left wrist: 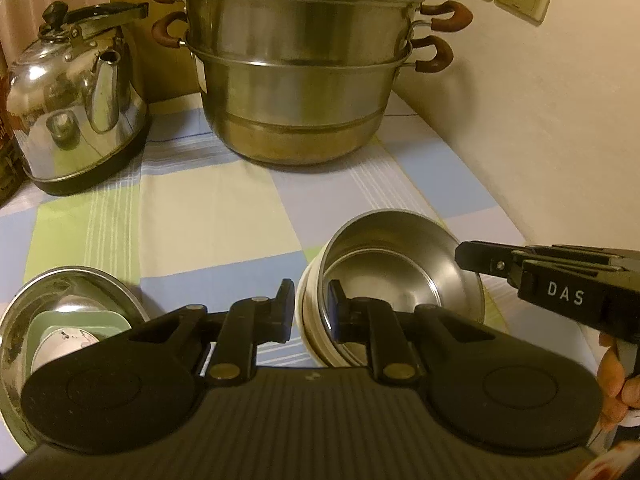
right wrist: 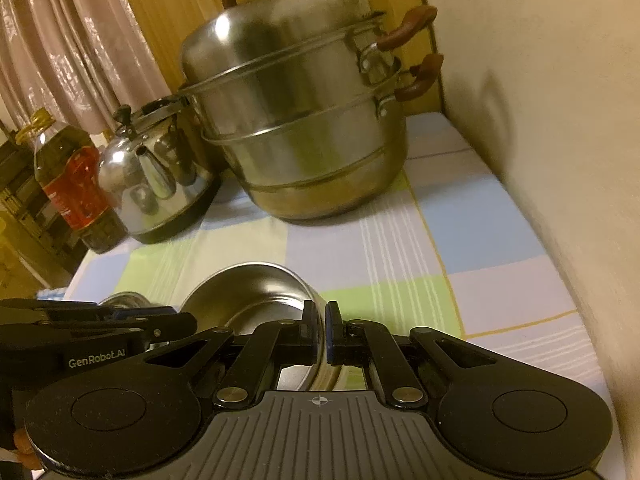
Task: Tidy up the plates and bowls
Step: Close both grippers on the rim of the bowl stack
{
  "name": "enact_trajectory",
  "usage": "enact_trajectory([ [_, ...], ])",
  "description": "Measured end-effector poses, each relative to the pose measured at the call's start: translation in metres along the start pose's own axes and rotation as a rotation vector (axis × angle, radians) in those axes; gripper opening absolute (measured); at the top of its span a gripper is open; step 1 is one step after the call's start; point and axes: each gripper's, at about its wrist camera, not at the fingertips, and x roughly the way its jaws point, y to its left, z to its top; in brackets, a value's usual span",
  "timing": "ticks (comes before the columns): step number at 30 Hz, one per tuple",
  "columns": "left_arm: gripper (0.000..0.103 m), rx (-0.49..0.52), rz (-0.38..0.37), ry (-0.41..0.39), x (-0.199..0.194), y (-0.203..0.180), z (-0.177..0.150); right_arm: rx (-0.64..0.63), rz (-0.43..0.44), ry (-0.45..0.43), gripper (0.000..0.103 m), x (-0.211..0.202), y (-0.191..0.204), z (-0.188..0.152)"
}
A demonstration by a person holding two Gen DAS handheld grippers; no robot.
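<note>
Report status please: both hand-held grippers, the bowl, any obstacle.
Left hand-held gripper and right hand-held gripper both shut on steel bowl rim, opposite sides. Bowl tilted. Nothing blocking; steamer pot behind.

Both my wrist cameras look down along their fingers, close over the checked cloth [left wrist: 208,200], sharing the steamer pot [right wrist: 304,128] and kettle [left wrist: 76,112] behind.

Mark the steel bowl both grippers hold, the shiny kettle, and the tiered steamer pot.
Steel bowl [left wrist: 400,264]: left wrist view, on its inner wall.
Shiny steel kettle [left wrist: 76,120]: left wrist view, on its body.
Tiered steel steamer pot [right wrist: 312,160]: right wrist view, on its side wall.
</note>
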Motion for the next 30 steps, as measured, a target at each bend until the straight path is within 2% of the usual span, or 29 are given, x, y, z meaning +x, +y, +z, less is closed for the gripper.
enact_trajectory([
  [13, 0.012, -0.047, -0.03, 0.07, 0.018, 0.003, 0.002, 0.018, 0.03, 0.103, 0.011, 0.023, -0.013, 0.008],
  [19, 0.01, -0.122, -0.054, 0.118, 0.02, 0.011, 0.01, 0.035, 0.012, 0.223, 0.011, 0.039, -0.013, 0.024],
  [24, 0.01, -0.141, -0.044, 0.154, 0.022, 0.012, 0.012, 0.054, -0.021, 0.341, 0.011, 0.051, -0.01, 0.043],
  [28, 0.01, -0.122, -0.028, 0.132, 0.017, 0.012, 0.012, 0.024, -0.037, 0.373, 0.011, 0.055, -0.005, 0.05],
  [30, 0.016, -0.111, -0.01, 0.109, 0.012, 0.012, 0.01, 0.002, -0.037, 0.359, 0.016, 0.054, -0.002, 0.048],
])
